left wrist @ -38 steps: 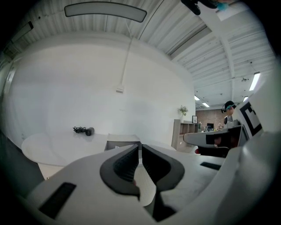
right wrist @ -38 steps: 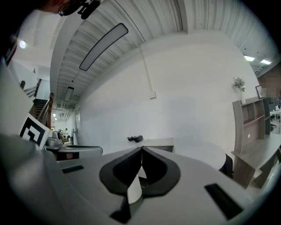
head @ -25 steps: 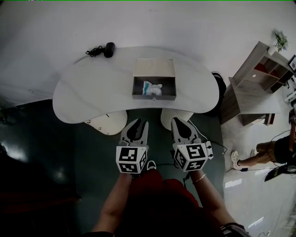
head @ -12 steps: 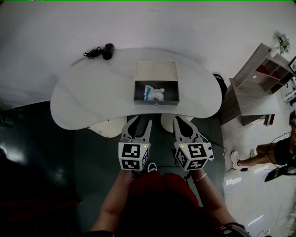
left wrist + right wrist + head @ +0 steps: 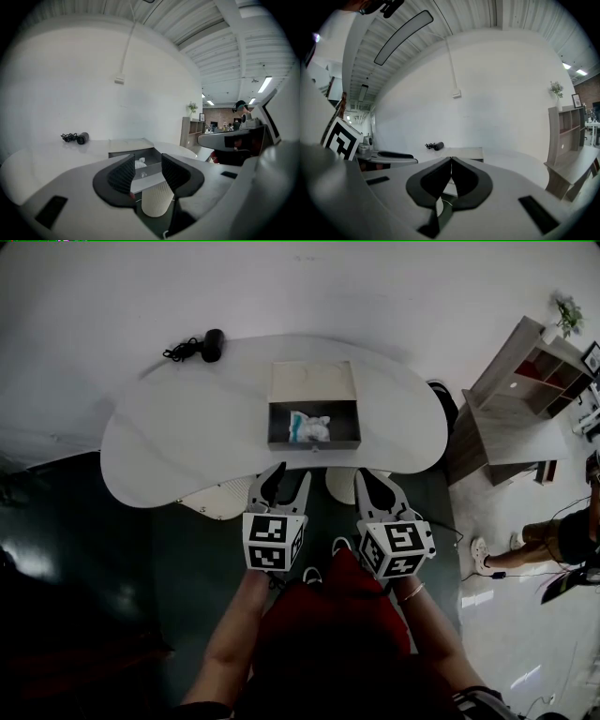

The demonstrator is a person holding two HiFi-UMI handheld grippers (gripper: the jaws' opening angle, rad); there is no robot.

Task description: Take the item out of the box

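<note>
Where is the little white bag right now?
In the head view, the bag lies inside the open box, which sits mid-table by the near edge.

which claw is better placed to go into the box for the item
Left. The left claw has jaws that have just been opening; they stand apart with nothing between them, aimed at the white item in the box. The right claw is shut.

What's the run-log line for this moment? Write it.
left tongs: just been opening, empty | right tongs: shut, empty | item: in box on table, untouched
</note>
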